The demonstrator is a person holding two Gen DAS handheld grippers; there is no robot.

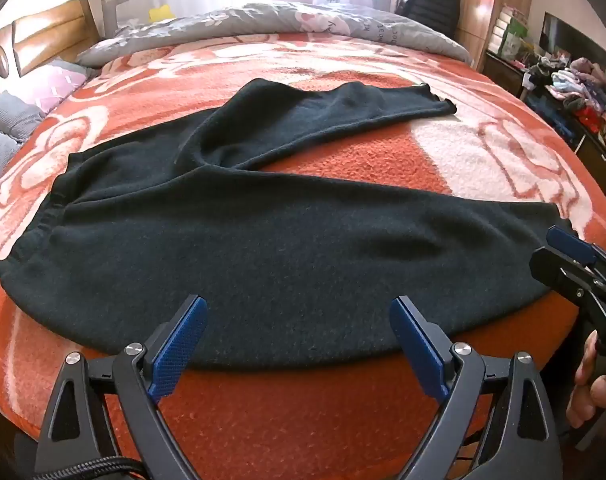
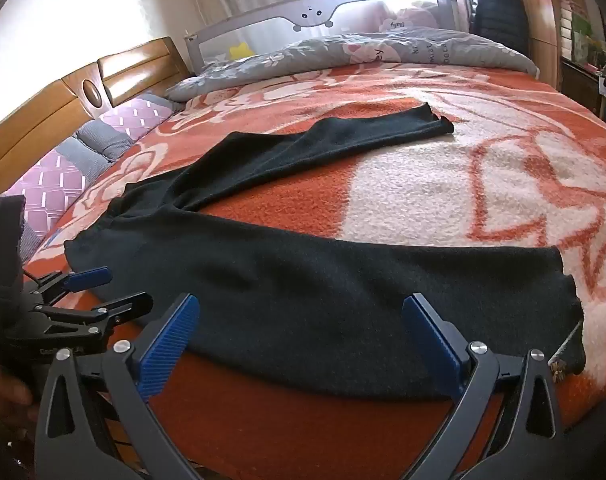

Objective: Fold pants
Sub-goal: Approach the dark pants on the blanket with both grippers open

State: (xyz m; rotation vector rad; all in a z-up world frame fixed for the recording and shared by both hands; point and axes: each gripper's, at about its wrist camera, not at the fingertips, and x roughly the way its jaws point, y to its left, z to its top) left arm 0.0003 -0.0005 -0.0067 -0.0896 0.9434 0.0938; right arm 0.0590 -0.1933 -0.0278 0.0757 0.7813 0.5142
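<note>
Black pants [image 1: 239, 232] lie spread on the bed, waistband to the left, two legs splayed to the right, the far leg angled toward the back. They also show in the right wrist view [image 2: 343, 292]. My left gripper [image 1: 299, 304] is open and empty, hovering at the near edge of the seat and thigh area. My right gripper [image 2: 301, 300] is open and empty over the near leg, close to its cuff. The right gripper shows at the right edge of the left wrist view [image 1: 571, 256]. The left gripper shows at the left of the right wrist view [image 2: 115, 288].
An orange and white patterned blanket [image 1: 463, 152] covers the bed. A grey duvet [image 1: 303, 20] is bunched at the far end by a bed rail. A wooden headboard [image 2: 43, 120] and pillows are on the left. Cluttered shelves [image 1: 575, 80] stand on the right.
</note>
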